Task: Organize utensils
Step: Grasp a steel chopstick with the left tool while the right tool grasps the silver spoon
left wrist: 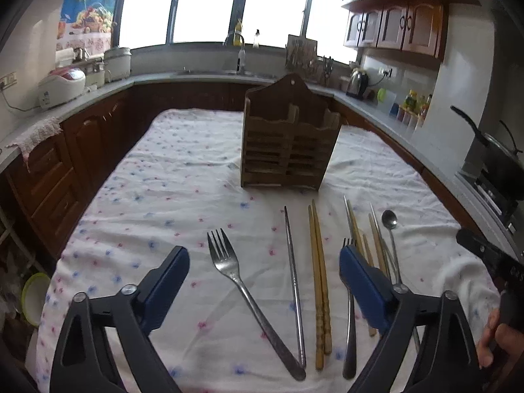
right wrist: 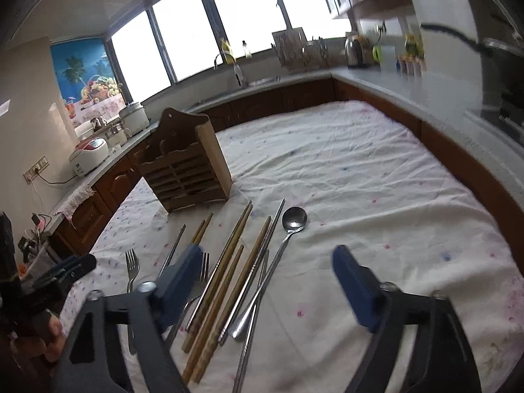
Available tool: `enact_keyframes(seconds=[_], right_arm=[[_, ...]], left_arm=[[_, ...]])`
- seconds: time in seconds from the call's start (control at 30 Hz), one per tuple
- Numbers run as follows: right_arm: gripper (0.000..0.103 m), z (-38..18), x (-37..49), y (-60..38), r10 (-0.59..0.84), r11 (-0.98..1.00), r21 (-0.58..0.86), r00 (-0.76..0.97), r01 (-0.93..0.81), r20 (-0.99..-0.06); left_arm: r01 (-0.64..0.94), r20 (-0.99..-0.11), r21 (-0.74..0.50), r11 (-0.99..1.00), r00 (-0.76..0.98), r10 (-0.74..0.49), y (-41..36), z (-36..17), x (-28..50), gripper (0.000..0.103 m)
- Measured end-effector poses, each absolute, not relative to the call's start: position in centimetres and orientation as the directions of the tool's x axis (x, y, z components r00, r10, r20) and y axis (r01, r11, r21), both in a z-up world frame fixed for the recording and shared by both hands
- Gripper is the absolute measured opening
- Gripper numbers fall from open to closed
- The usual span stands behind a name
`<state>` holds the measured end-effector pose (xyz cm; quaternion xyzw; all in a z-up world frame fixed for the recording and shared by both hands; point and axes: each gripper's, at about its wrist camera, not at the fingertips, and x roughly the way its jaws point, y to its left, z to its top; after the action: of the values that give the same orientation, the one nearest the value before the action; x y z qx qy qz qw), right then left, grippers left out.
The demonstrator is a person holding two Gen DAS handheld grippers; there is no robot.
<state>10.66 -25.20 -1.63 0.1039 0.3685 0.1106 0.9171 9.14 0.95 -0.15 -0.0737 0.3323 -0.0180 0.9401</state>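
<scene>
The left gripper's [left wrist: 264, 268] blue finger [left wrist: 366, 281] covers most of a second fork [left wrist: 349, 337]. The holder's [left wrist: 285, 144] compartments stay too dark to read.

Your table [left wrist: 170, 177] wears a flowered cloth; the wooden caddy [left wrist: 285, 144] stands on it, with forks, chopsticks [left wrist: 319, 281] and a spoon [left wrist: 389, 221] lying just before the caddy.

Forks [left wrist: 229, 268], chopsticks [left wrist: 319, 281], spoon [right wrist: 291, 226] flat on cloth before upright wooden holder [left wrist: 288, 144].
</scene>
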Motion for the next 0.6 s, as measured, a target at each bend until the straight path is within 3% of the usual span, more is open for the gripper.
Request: enact_keyframes(seconds=[0.2, 0.3, 0.6], right_arm=[[0.052, -3.9, 14.9, -24.3, 0.265, 0.960, 0.259, 0.619, -0.102, -0.740], [0.052, -5.2, 16.6, -24.2, 0.263, 0.960, 0.267, 0.592, -0.083, -0.762], [0.052, -8.3, 21.1, -24.2, 0.227, 0.970, 0.240, 0.522, -0.043, -0.822]], left_arm=[[-0.011, -0.711, -0.168, 0.986, 0.694, -0.113, 0.8, -1.4, 13.7, 0.068], [-0.002, -0.744, -0.183, 0.983, 0.654, -0.137, 0.7, -1.9, 16.0, 0.061], [0.043, -0.811, -0.162, 0.986, 0.564, -0.158, -0.2, -4.2, 22.6, 0.056]])
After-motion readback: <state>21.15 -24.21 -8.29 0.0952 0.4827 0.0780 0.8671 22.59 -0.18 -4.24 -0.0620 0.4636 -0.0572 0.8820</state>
